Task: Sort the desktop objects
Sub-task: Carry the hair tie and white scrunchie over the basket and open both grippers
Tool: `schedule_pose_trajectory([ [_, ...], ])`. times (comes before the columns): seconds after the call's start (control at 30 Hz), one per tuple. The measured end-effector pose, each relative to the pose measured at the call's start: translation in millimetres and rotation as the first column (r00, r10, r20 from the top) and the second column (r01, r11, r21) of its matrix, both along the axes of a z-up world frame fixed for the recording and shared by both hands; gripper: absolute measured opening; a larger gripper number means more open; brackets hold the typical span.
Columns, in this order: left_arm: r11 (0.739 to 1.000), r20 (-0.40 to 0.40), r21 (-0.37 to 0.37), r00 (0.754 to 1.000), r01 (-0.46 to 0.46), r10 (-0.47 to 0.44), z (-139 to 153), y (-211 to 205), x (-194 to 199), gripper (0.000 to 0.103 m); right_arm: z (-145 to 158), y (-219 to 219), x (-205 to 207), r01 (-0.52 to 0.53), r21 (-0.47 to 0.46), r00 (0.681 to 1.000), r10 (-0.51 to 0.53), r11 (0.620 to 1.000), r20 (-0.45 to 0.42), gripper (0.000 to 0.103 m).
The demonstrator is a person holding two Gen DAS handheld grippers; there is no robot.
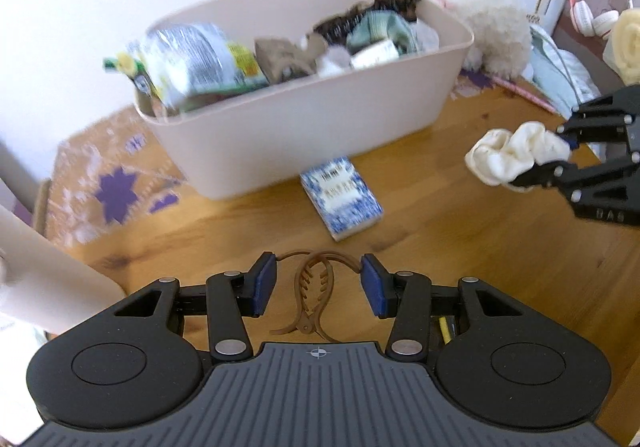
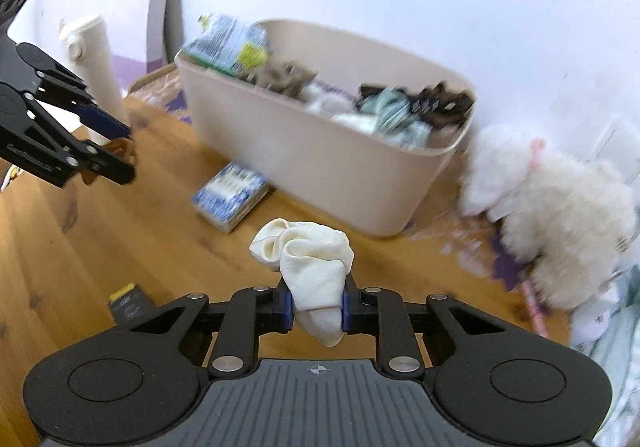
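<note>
A brown hair claw clip [image 1: 314,297] is pinched at its two curved ends between the blue pads of the left gripper [image 1: 319,284], whose jaws stand partly spread around it, above the wooden desk [image 1: 440,247]. A bunched cream sock [image 2: 308,271] is clamped in the right gripper [image 2: 316,309], the jaws pressed close on the cloth and held clear of the desk. A beige storage bin [image 1: 300,127] is seen at the far side of the desk, already filled with a green and silver packet [image 1: 192,59], dark and pale fabrics and small items. A blue-and-white patterned box [image 1: 340,195] lies on the desk just in front of the bin, touching its near wall. A fluffy white plush toy [image 2: 552,215] rests to the right of the bin. A small black and yellow packet [image 2: 128,303] lies on the near left of the desk.
</note>
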State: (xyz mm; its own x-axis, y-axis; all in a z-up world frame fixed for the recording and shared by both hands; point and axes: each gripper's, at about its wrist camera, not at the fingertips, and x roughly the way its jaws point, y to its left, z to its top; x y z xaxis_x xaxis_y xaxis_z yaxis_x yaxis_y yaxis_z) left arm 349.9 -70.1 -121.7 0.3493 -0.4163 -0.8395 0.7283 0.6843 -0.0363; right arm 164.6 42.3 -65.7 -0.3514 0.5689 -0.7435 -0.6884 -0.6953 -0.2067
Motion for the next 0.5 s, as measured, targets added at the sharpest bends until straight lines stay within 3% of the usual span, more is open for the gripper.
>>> schedule_pose_trajectory([
  [0.5, 0.993, 0.173, -0.073, 0.979, -0.097, 0.108, 78.3, 14.5, 51.3, 0.048, 81.0, 49.1, 2.3, 0.096, 0.16, 0.992, -0.082, 0.982, -0.094, 0.021],
])
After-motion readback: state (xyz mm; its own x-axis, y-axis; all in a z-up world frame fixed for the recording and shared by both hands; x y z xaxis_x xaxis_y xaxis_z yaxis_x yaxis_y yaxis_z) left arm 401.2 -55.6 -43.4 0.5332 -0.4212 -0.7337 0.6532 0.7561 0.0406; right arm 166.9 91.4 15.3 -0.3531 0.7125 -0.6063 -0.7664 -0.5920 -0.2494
